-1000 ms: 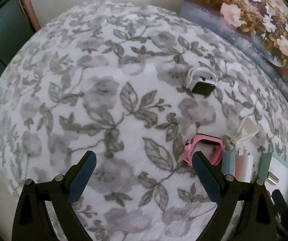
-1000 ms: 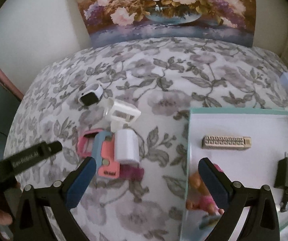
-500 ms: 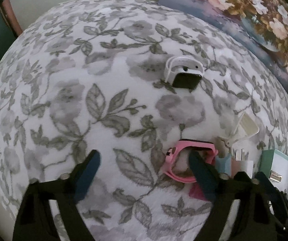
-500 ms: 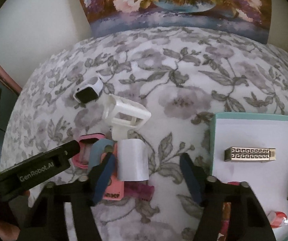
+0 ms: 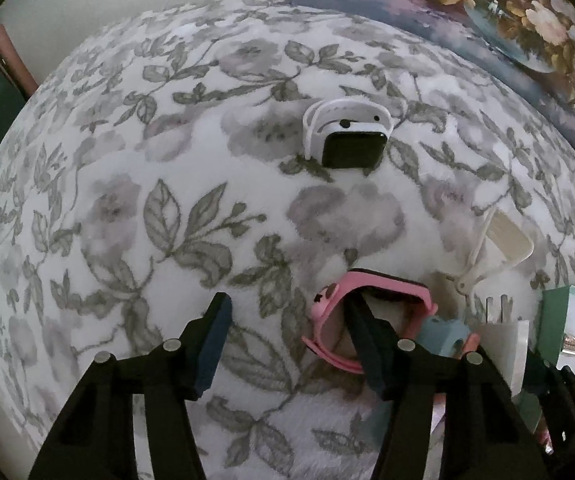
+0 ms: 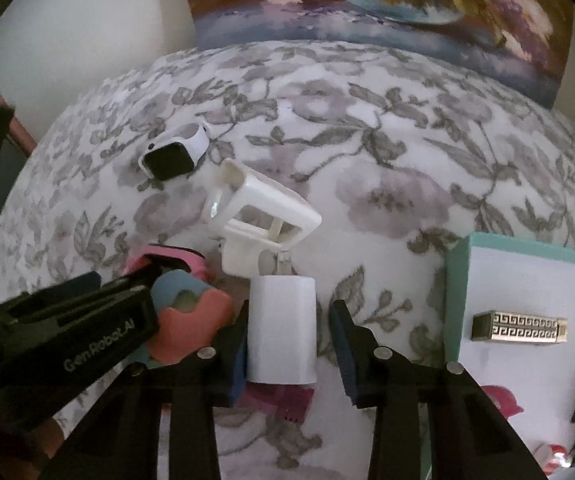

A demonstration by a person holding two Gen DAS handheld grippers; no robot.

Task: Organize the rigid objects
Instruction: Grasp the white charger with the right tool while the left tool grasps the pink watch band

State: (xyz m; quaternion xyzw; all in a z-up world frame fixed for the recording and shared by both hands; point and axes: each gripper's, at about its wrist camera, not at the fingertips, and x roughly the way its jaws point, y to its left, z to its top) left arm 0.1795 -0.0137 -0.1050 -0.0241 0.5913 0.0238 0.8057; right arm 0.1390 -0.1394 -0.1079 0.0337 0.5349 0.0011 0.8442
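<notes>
Both grippers lower, jaws narrower.

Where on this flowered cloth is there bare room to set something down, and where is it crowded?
Free: the wide stretch of flowered cloth left of the white smartwatch, and the patch between the white plastic clip and the teal tray. Crowded: the cluster of pink watch, white charger and clip, where both tongs work.
</notes>
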